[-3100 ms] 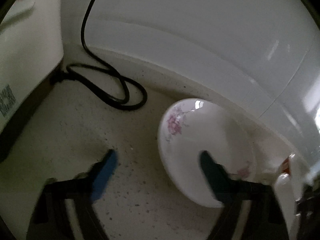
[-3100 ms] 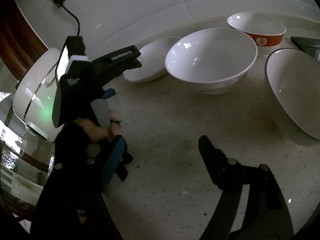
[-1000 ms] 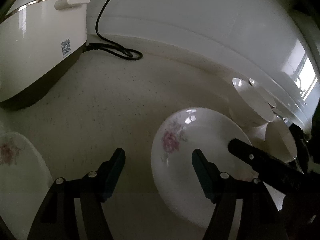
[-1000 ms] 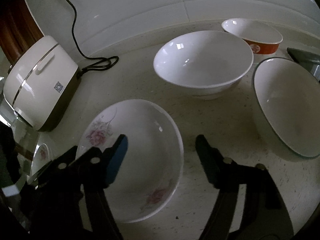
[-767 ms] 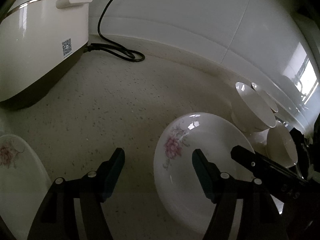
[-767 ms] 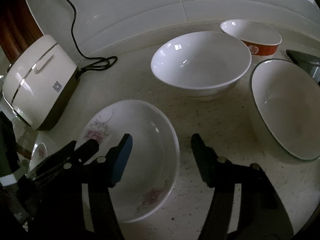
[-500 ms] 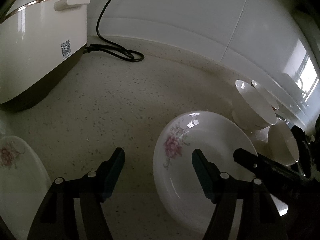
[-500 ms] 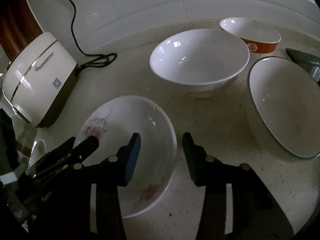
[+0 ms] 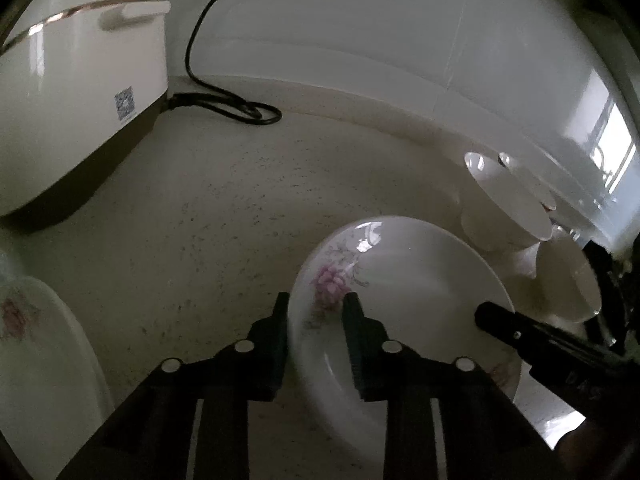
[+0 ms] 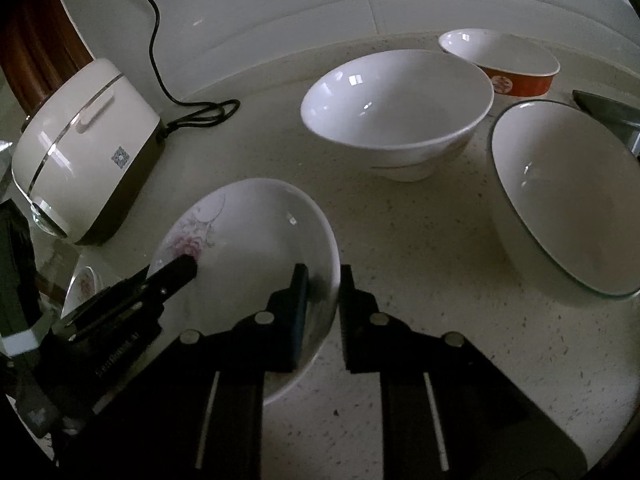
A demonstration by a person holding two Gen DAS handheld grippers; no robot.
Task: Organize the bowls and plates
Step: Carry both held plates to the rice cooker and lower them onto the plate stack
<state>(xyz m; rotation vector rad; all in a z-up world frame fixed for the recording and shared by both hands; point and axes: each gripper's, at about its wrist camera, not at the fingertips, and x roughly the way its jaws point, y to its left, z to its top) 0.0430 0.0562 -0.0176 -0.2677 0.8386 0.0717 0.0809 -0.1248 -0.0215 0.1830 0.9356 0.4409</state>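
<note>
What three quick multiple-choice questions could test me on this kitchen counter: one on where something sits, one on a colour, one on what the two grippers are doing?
1. The rice cooker stands where, seen from the right wrist?
A far left
B far right
C centre

2. The small far bowl is what colour outside?
A blue
B orange-red
C black

3. The flowered plate is:
A stacked in a bowl
B upside down
C pinched at opposite rims by the left gripper and right gripper

Answers: A, it sits beside the cord; B, its band shows; C, fingers straddle both rims.
</note>
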